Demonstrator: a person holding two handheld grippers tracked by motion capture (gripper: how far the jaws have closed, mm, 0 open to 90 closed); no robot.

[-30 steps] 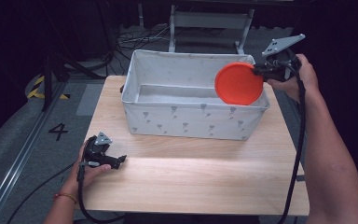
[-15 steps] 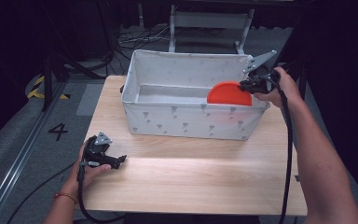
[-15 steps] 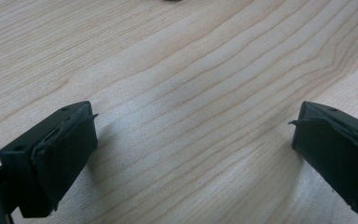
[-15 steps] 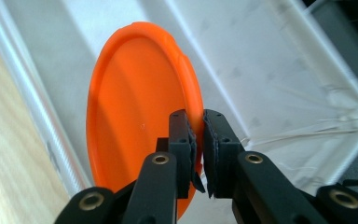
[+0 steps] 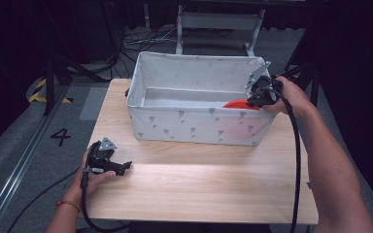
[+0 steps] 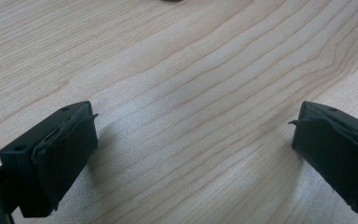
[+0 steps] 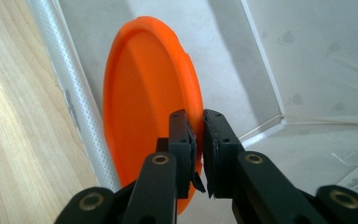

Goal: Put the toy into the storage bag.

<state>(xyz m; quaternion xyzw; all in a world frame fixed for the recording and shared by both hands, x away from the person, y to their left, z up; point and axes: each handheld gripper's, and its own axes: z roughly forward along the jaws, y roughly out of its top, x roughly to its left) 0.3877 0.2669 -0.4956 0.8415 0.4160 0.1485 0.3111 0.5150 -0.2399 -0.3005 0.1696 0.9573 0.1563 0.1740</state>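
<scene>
1. An orange plate (image 7: 149, 116) is seen at the centre of the right gripper view, standing on edge inside a white fabric bin (image 7: 307, 60), its face close against the bin's wall at the left of that frame.
2. In the high view, only a sliver of the plate (image 5: 238, 104) is seen above the bin's near wall, at the right end of the bin (image 5: 194, 127), right of the frame's centre; an orange glow is visible through the fabric below it.
3. The plate's rim is gripped by the right gripper (image 7: 197, 135): its two black fingers (image 7: 179, 133) are drawn nearly together, with the rim pinched between them at the lower centre of the right gripper view.
4. In the high view the right gripper (image 5: 262, 92) is held over the bin's right end by a hand (image 5: 291, 94) at the upper right of the frame, with the forearm running down to the lower right corner and a black cable trailing along it.
5. The bin is patterned with small grey marks and is set on the far half of a pale wooden tabletop (image 5: 199, 189).
6. The left gripper (image 5: 108, 162) is rested on the tabletop at the lower left of the high view, well apart from the bin, and is held by the other hand (image 5: 90, 177).
7. In the left gripper view its fingers (image 6: 60, 149) are spread wide at the two lower corners of the frame, with nothing between them but bare wood grain (image 6: 191, 93).
</scene>
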